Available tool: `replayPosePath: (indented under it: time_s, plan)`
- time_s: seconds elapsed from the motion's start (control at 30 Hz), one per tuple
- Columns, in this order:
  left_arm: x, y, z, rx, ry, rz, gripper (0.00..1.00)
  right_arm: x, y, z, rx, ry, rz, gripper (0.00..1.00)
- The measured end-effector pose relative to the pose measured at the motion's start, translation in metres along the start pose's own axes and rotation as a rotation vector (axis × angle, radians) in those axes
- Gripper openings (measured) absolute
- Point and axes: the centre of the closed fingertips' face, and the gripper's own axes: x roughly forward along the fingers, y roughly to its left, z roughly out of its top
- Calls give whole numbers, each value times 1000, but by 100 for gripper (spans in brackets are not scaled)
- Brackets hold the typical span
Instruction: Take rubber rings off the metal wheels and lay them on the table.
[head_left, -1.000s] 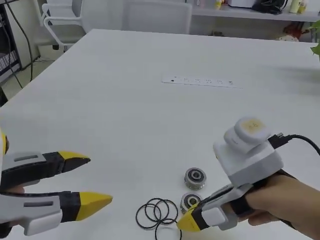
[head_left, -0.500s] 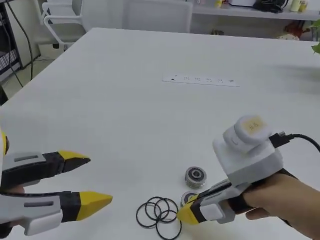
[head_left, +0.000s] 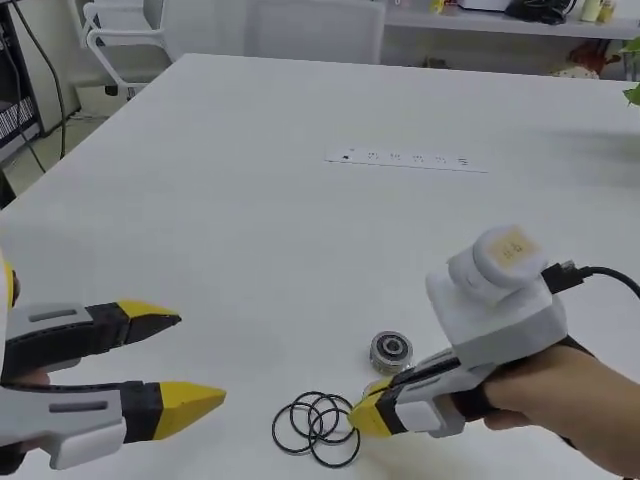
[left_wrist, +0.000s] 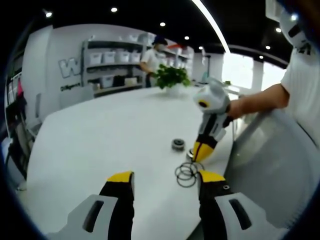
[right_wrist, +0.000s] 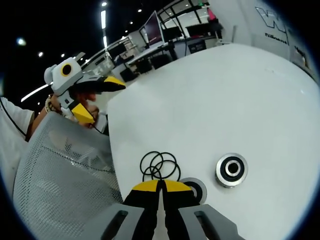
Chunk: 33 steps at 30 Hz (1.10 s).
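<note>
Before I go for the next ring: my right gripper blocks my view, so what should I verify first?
1. Is the right gripper shut, with its tips at the near wheel? Ok.
2. Is a ring caught between those jaws? Cannot tell.
3. Is the left gripper open and apart from the work? Ok.
4. Are the loose rings lying on the table? Ok, overlapping in one pile.
5. Is the far wheel free of both grippers? Ok.
6. Is there a ring on the far wheel? Cannot tell.
</note>
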Motion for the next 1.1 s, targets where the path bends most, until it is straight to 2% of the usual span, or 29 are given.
replayPosePath:
  time_s: [0.43,0.6,0.87,1.1]
  plan:
    - [0,1,-1,-2,0,4,52,3,3,6,-40,-26,5,8]
    - [-1,1,0,-5,-3,6,52,1,1,11,-41,-52,-4,9]
    - [0,1,0,-4,-3,3,52,-3,-1,14,-39,-65,-13,10]
    - [0,-1,-3,-7,2,0,52,-11,1,22,-88,-94,-19,15]
